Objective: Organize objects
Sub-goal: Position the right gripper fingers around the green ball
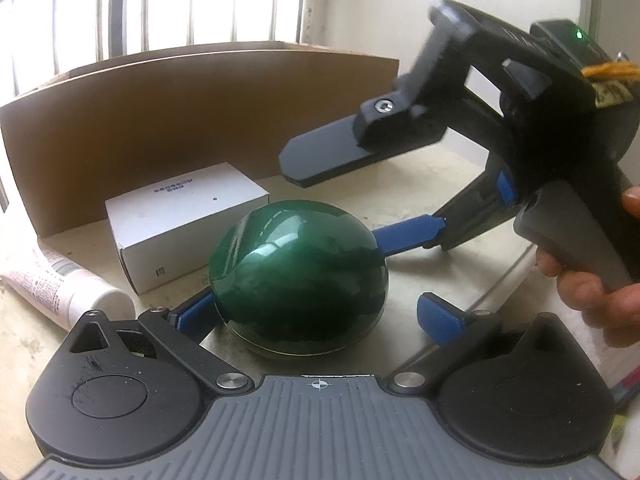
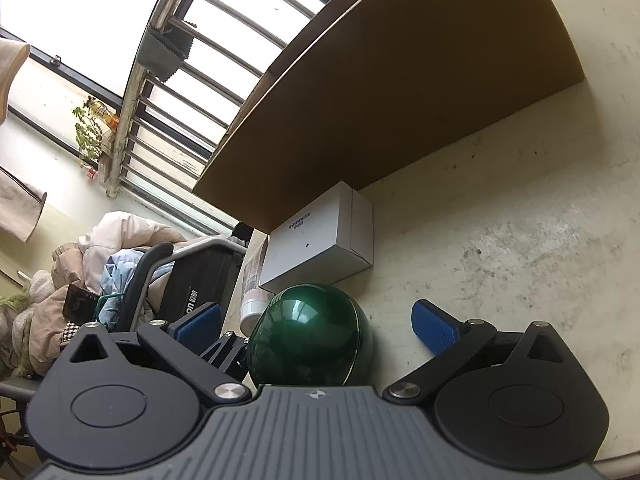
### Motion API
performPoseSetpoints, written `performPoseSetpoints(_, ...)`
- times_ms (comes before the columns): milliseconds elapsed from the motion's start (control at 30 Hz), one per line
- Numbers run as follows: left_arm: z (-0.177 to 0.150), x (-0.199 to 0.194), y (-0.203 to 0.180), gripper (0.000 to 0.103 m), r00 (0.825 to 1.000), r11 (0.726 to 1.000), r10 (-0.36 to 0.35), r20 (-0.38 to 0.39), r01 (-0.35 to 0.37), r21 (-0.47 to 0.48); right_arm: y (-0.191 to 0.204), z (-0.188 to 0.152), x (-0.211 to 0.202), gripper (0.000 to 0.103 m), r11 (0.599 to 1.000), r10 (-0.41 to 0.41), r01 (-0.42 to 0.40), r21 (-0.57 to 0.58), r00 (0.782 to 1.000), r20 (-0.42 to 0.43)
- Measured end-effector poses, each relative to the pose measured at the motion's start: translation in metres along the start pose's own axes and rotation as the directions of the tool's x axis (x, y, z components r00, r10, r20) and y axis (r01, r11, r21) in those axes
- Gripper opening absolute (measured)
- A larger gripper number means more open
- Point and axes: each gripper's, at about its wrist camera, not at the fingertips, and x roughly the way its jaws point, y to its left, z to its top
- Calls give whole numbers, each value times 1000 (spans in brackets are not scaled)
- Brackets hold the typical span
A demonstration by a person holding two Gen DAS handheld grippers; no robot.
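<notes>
Sitting on the pale tabletop [image 2: 520, 216] beside a white cardboard box [image 1: 188, 232], the glossy dark-green dome [image 1: 298, 276] could skid sideways: both grippers, left gripper [image 1: 316, 312] and right gripper [image 2: 316, 324], stand wide open, holding nothing.

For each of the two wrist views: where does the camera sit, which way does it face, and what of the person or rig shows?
Left wrist: on the left gripper, facing the glossy dark green dome-shaped object and brown cardboard panel; the right gripper and a hand show.
Right wrist: on the right gripper, looking along the tabletop toward the barred window; only its own blue-padded fingers show.
Shared: dome, panel, white cardboard box, white tube.
</notes>
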Motion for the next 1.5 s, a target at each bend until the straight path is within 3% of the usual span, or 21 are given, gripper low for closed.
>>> performPoseSetpoints(1500,-1,-2,15,103,996,996,-81,23,82,-46,1,-3,0,103,1000,-7,7,-18,1000,17)
